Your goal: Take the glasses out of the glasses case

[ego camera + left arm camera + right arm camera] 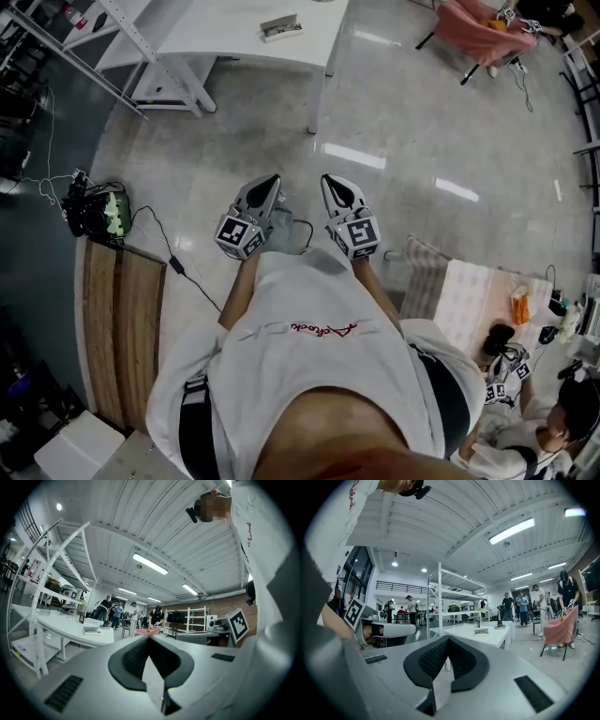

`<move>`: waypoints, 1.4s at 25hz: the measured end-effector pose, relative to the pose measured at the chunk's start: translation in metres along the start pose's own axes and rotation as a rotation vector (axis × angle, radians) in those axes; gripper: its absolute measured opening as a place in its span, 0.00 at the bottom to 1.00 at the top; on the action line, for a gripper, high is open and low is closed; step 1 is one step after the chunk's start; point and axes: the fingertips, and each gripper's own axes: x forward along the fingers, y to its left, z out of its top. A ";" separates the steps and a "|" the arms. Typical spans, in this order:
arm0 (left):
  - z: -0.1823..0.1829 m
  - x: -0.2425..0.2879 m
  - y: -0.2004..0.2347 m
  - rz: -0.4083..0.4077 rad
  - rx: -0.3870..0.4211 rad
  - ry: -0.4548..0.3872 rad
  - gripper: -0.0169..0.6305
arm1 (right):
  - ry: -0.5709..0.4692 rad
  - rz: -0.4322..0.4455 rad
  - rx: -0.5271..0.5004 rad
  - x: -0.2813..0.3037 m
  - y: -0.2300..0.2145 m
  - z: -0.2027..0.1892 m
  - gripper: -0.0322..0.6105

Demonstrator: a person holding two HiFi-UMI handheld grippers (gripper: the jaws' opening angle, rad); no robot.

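red script crosses the wearer's white shirt [322, 329], too curly for me to read. left gripper [271, 180] and right gripper [330, 180] are pinched closed on nothing. a small grey box [280, 27] lies on the white table [225, 33] at 12 o'clock; whether it's the glasses case i cannot tell. pink chair [478, 33] at 1, wooden bench [122, 328] at 8.

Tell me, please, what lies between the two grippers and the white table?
Only bare, shiny floor lies between the left gripper, the right gripper and the white table. The head view shows this.
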 end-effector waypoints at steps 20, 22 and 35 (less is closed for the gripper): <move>0.005 0.086 0.101 0.008 -0.035 -0.003 0.01 | 0.044 0.025 -0.014 0.114 -0.062 -0.006 0.06; 0.011 0.094 0.117 0.010 -0.040 -0.004 0.01 | 0.051 0.027 -0.016 0.133 -0.068 -0.002 0.06; 0.049 0.167 0.227 -0.033 -0.046 -0.012 0.01 | 0.067 0.011 -0.034 0.262 -0.115 0.023 0.06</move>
